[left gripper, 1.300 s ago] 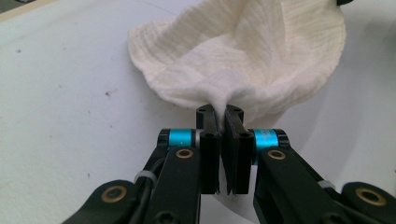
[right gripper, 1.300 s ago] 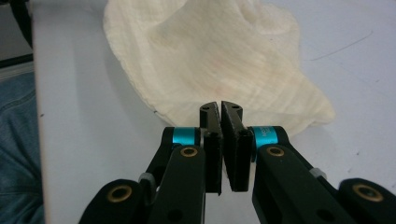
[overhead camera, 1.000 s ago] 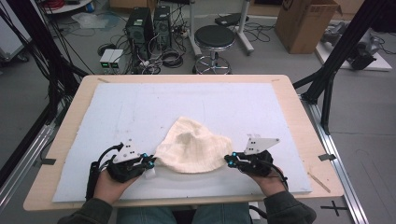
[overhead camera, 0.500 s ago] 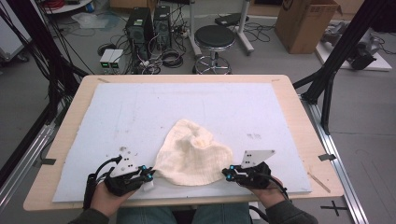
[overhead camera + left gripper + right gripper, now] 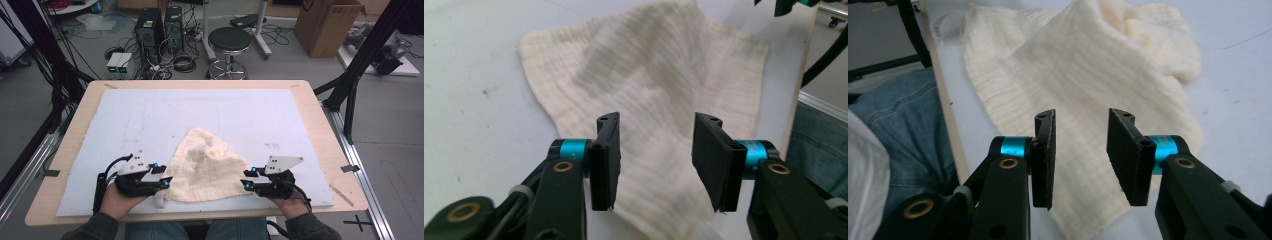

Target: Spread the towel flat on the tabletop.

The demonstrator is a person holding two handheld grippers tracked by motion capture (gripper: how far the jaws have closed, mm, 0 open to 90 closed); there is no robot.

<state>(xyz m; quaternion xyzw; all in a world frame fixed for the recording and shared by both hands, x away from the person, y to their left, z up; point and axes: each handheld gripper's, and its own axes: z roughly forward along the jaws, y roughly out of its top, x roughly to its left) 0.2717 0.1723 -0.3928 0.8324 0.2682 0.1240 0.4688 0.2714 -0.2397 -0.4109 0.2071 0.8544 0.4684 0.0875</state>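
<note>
A cream cloth lies rumpled on the white mat near the front edge of the counter, between the two hands. Its far part is bunched into a soft hump, and its near edge lies flat toward the person. The left tongs sit at the cloth's left corner and the right tongs at its right corner, both low over the mat and pointing inward at each other. In the left gripper view the left tongs have just been opening; the jaws stand apart with the cloth lying below and beyond them, no pad pressing on it. In the right gripper view the right tongs have likewise just been opening, with a narrower gap, the cloth loose beneath them and not pinched.
</note>
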